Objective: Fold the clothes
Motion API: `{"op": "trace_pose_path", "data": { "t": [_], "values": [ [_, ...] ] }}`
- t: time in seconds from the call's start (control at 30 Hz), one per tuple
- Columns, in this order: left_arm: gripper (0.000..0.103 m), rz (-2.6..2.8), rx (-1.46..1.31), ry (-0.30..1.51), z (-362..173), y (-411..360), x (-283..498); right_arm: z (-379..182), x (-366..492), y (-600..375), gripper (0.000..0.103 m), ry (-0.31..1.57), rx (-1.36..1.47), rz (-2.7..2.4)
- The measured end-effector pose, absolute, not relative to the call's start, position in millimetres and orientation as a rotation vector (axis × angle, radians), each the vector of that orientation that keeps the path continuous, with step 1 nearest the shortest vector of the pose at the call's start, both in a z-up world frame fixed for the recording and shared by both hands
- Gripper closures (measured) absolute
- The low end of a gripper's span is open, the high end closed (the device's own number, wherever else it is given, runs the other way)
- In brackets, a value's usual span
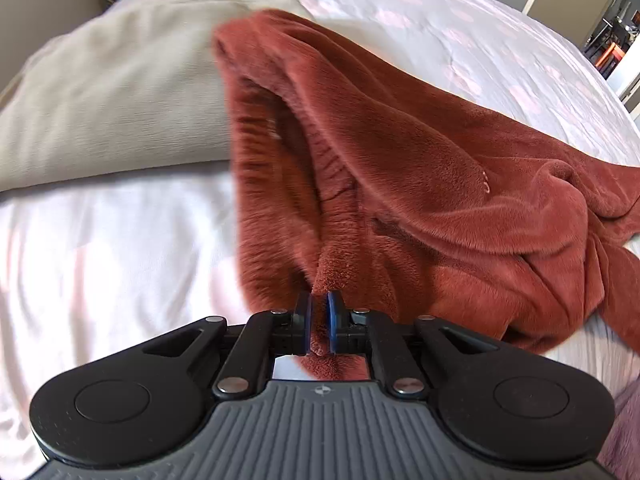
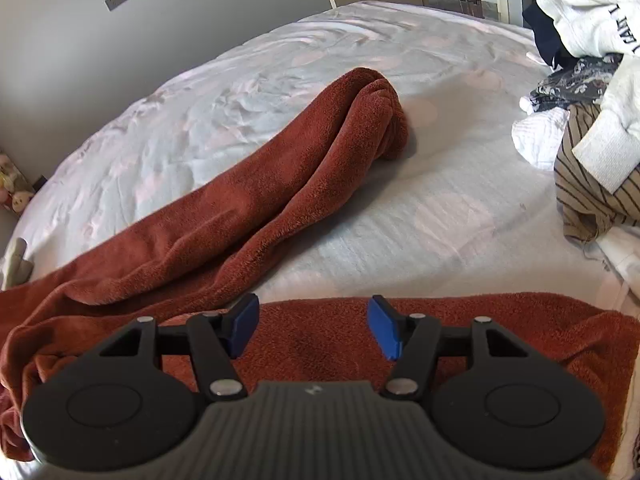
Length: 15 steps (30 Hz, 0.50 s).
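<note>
A rust-red fleece garment (image 1: pixel 400 168) lies across the white bed. My left gripper (image 1: pixel 319 312) is shut on a bunched edge of it and holds that part lifted, so an opening with a ribbed band gapes above the fingers. In the right wrist view the same garment (image 2: pixel 248 216) stretches away over the sheet, one long part ending in a rounded end mid-bed. My right gripper (image 2: pixel 312 320) is open and empty, just above a flat strip of the red fabric near the bed's front edge.
A beige pillow (image 1: pixel 112 96) lies left of the garment. The white sheet (image 2: pixel 420 208) spreads around it. A pile of other clothes (image 2: pixel 592 92), white, dark and striped, sits at the right. A grey wall stands behind the bed.
</note>
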<state>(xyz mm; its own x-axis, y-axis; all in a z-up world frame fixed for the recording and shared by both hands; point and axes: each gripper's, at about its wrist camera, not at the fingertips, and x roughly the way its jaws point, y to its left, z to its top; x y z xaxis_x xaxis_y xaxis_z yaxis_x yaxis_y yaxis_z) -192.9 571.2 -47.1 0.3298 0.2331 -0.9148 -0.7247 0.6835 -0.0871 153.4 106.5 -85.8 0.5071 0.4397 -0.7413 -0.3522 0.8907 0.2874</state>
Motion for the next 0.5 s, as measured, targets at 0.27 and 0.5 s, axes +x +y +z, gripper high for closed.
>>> {"op": "trace_pose_path", "data": {
  "t": [0.27, 0.5],
  "values": [
    [0.103, 0.804, -0.619, 1.094, -45.0, 576.9, -263.0, -81.1, 148.3, 102.7, 0.039, 0.895, 0.111, 0.491],
    [0.061, 0.713, -0.617, 0.922, -32.3, 573.0, -247.0, -80.4, 144.8, 110.9, 0.039, 0.88, 0.068, 0.483]
  ]
}}
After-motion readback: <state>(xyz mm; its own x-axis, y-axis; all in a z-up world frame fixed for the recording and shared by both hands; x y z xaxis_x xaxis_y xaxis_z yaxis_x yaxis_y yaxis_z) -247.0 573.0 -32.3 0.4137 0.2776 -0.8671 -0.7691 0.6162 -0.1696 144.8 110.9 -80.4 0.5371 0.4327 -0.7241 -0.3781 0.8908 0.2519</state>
